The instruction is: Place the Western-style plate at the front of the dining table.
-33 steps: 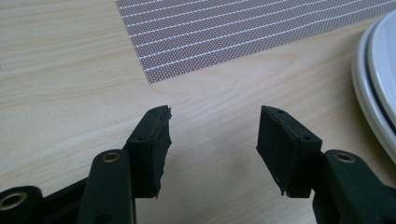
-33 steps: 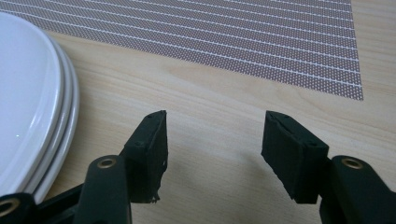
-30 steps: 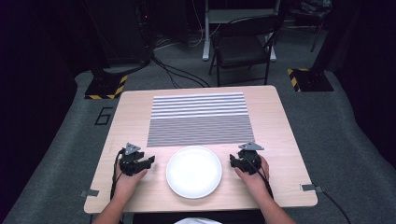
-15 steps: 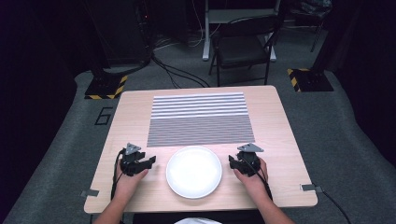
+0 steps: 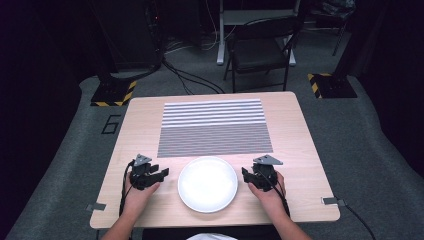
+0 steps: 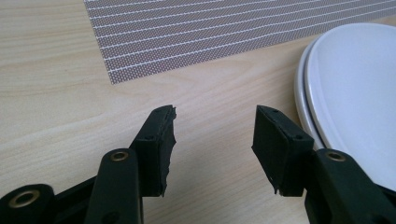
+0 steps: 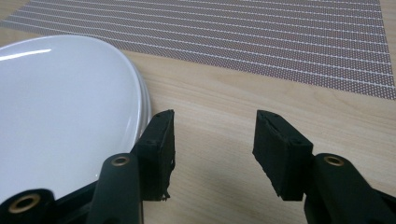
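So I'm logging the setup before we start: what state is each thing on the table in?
Plate: empty, flat on the bare table, between the grippers.
Striped mat: spread flat, nothing on it, beyond the plate.
Left gripper: open, holding nothing, beside the plate.
Right gripper: open, holding nothing, beside the plate.

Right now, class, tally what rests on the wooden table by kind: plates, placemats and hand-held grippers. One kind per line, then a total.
White plate: 1
Striped placemat: 1
Grippers: 2, the left gripper and the right gripper, both open on either side of the plate
Total: 4
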{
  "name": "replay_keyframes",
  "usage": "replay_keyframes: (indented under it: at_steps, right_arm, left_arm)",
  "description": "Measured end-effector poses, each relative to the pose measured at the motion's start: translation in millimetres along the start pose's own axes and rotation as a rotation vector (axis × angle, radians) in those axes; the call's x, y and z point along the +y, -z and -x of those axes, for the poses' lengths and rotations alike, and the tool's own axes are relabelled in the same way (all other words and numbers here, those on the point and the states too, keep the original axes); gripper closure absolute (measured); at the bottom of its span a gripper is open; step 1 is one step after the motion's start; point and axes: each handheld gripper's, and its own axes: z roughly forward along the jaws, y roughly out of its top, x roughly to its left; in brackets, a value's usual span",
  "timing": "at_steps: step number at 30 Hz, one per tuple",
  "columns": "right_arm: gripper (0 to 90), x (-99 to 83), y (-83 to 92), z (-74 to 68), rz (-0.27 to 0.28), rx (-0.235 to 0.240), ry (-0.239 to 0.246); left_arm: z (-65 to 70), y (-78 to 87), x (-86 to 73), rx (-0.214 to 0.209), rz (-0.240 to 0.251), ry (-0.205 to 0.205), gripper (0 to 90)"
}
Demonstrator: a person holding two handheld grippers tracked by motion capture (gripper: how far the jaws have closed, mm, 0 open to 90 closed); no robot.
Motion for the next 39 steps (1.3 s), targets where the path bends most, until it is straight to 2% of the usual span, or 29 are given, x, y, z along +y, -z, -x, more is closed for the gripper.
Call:
replay_keyframes:
  at_steps: [9,10,12,17,19,23,24,25,26,28,33,36,39]
  right_arm:
    - [49.0,0.6,8.8,-6.7,0.008,0.040,-0.056]
    - [49.0,0.9,10.1,-7.6,0.006,0.044,-0.068]
    - [49.0,1.2,11.5,-7.8,0.008,0.044,-0.066]
    - [49.9,3.9,19.9,-9.7,0.012,0.034,-0.063]
    - [50.8,6.1,23.2,-9.3,0.009,0.029,-0.065]
    - [51.0,8.1,24.9,-9.5,0.011,0.039,-0.084]
    - [51.0,8.2,24.2,-11.2,0.009,0.042,-0.091]
    - [51.0,8.2,24.2,-11.2,0.009,0.042,-0.091]
    - [51.9,7.4,23.4,-13.3,0.001,0.038,-0.107]
    - [52.3,6.8,23.2,-15.9,0.000,0.045,-0.121]
    - [52.9,6.0,25.3,-23.5,0.021,0.045,-0.133]
    - [54.2,4.8,25.6,-26.1,0.036,0.041,-0.133]
    - [54.2,2.1,23.9,-27.7,0.041,0.035,-0.128]
  left_arm:
    - [6.8,8.6,2.7,-0.014,0.018,0.024,48.9]
    - [8.0,9.7,3.6,-0.015,0.017,0.016,48.9]
    - [9.3,10.7,4.3,-0.006,0.017,0.009,48.9]
    - [13.1,13.0,7.4,-0.002,0.005,0.032,49.2]
    - [17.4,14.3,9.8,0.001,-0.004,0.028,49.2]
    - [21.3,16.9,11.5,0.004,0.011,0.032,49.6]
    - [23.4,16.9,10.5,0.014,0.011,0.048,50.7]
    - [23.4,16.9,10.5,0.014,0.011,0.048,51.3]
    - [24.9,18.0,9.1,0.013,0.009,0.072,51.6]
    - [26.3,20.4,8.8,0.005,0.019,0.087,51.6]
    - [30.1,26.7,8.9,0.017,0.044,0.089,53.3]
    - [30.7,29.4,5.7,0.025,0.050,0.126,53.9]
    - [30.9,31.4,3.8,0.031,0.060,0.128,53.8]
